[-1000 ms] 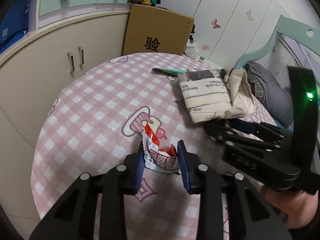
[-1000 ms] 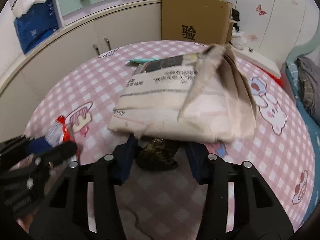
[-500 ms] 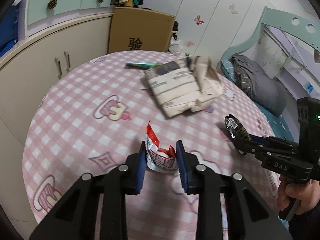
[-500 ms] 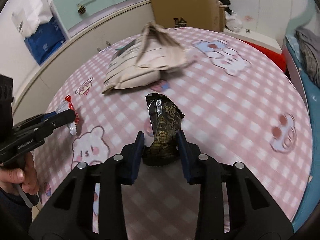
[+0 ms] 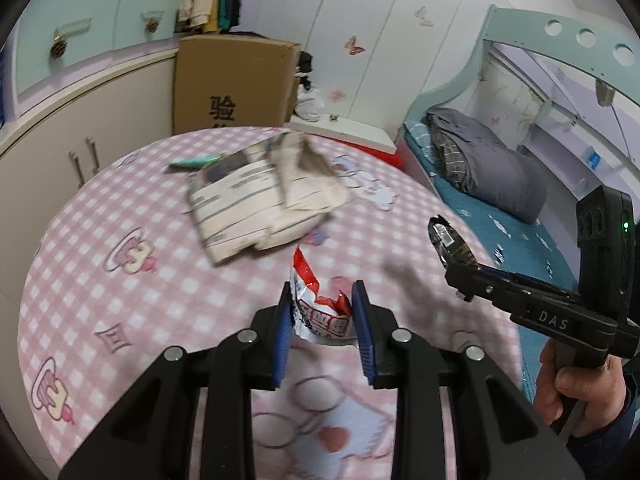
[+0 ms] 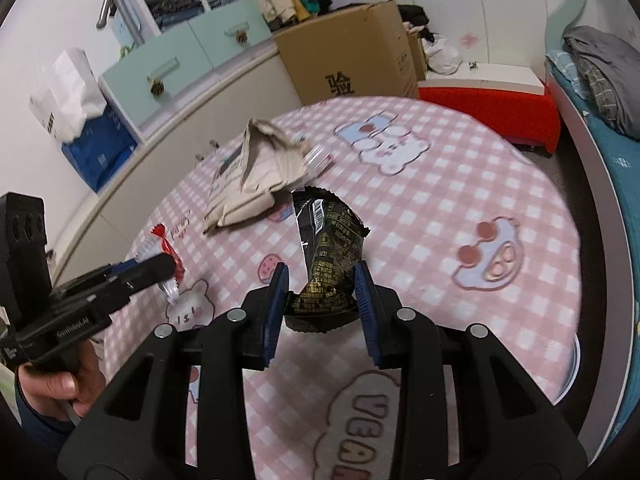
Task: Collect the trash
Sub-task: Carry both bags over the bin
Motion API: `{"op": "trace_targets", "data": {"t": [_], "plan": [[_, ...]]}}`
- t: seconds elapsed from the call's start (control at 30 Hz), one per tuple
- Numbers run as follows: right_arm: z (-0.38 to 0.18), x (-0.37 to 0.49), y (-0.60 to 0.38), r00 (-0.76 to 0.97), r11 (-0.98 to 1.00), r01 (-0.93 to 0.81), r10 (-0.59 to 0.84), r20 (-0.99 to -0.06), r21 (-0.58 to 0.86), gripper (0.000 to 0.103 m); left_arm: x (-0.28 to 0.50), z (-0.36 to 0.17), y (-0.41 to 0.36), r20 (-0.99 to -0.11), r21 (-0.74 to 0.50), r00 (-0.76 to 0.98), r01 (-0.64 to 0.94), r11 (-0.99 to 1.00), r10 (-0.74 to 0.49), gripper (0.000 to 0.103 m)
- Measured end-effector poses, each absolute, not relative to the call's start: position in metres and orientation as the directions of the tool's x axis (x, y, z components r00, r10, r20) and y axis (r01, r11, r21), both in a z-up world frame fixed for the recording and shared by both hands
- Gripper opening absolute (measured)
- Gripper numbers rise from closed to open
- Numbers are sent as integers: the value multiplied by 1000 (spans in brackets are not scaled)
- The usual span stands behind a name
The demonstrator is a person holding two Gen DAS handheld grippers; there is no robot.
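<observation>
The left tool (image 5: pixel 320 312) is clamped narrowly on a red-and-white wrapper (image 5: pixel 316 312), its print too blurred to read, lifted above the pink checked desk (image 5: pixel 120 280). The right tool (image 6: pixel 320 288), stamped "DAS", grips a black wrapper (image 6: pixel 328 256) with gold text and a barcode. Farther off lie a folded newspaper (image 5: pixel 260 196) and a cardboard box (image 5: pixel 236 84) printed "验".

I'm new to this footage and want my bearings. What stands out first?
Each gripper holds a wrapper above the pink checked table: the left gripper a red-and-white wrapper, the right gripper a black wrapper. Behind them a folded newspaper lies on the table.
</observation>
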State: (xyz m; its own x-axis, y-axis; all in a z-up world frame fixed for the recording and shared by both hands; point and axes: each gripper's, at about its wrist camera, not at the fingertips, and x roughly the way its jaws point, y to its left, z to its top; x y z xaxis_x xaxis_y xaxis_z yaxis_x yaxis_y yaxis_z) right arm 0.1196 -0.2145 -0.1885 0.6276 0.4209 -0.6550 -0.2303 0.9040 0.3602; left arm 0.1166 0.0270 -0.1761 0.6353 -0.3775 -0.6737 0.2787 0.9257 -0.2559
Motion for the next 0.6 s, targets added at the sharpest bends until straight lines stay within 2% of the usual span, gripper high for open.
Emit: {"op": "trace_targets", "data": {"t": [0.27, 0.6], "plan": [[-178, 106, -282, 694, 895, -155, 400, -599, 418, 34, 121, -157, -44, -656, -240, 612, 386, 891, -442, 28], [-188, 79, -418, 777, 886, 82, 230, -586, 457, 33, 136, -151, -187, -657, -239, 488, 588, 773, -575, 28]]}}
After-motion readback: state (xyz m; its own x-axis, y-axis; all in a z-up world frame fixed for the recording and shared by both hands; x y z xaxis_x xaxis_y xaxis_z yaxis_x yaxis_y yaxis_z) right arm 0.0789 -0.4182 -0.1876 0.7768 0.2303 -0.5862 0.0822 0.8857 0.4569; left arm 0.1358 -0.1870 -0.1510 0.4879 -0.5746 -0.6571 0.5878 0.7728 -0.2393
